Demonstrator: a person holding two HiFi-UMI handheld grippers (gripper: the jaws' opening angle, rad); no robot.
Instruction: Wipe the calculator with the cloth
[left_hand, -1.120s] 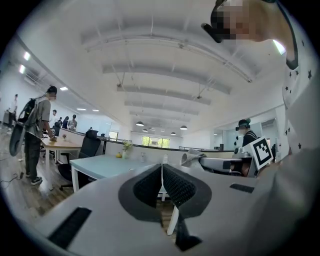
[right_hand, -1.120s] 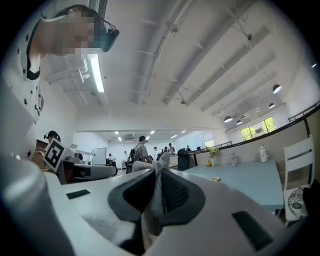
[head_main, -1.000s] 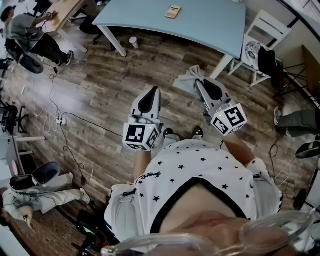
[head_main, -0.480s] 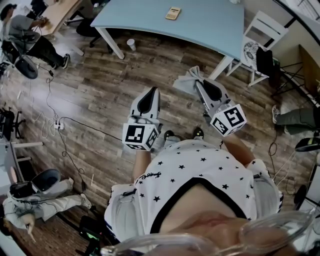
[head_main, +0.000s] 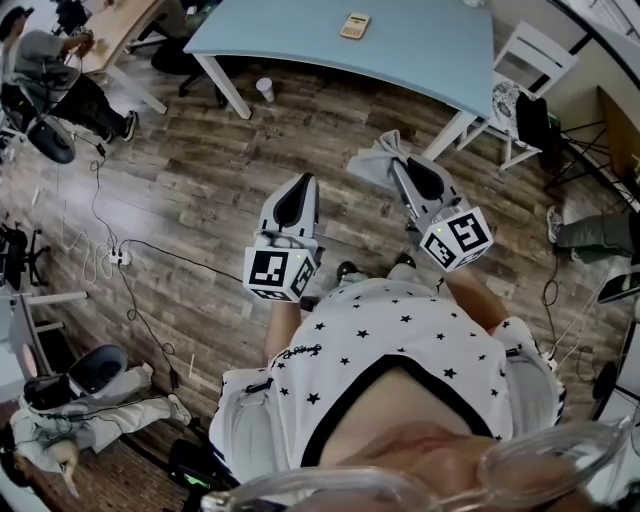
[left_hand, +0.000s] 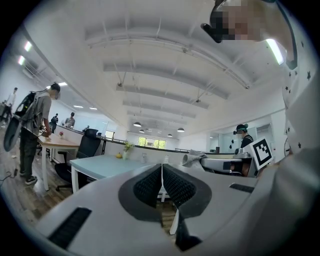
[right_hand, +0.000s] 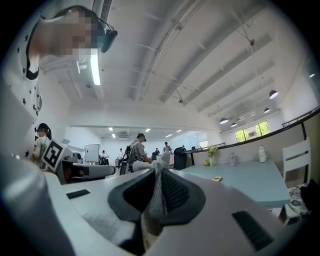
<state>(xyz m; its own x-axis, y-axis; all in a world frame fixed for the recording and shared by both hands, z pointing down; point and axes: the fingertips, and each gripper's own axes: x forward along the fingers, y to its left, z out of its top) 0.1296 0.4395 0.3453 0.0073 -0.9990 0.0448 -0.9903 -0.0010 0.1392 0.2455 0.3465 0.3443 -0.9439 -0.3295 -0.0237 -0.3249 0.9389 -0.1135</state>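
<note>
The calculator (head_main: 353, 25) lies on the light-blue table (head_main: 420, 50), far ahead of both grippers; in the right gripper view the calculator (right_hand: 217, 178) is a small tan slab on that table (right_hand: 250, 185). My right gripper (head_main: 402, 165) is shut on a grey cloth (head_main: 376, 160), held in the air over the wooden floor. The cloth (right_hand: 156, 195) shows pinched between its pads. My left gripper (head_main: 299, 190) is beside it, shut with nothing in it; its pads (left_hand: 150, 186) meet in the left gripper view.
A paper cup (head_main: 265, 88) stands on the floor by a table leg. A white chair (head_main: 530, 65) with a dark bag is at the table's right end. Cables and a power strip (head_main: 118, 258) lie on the floor to the left. People sit at a desk (head_main: 120, 30) far left.
Both grippers keep their pose and grip. The floor and the person's feet have shifted a little under them, and the table sits slightly differently in view.
</note>
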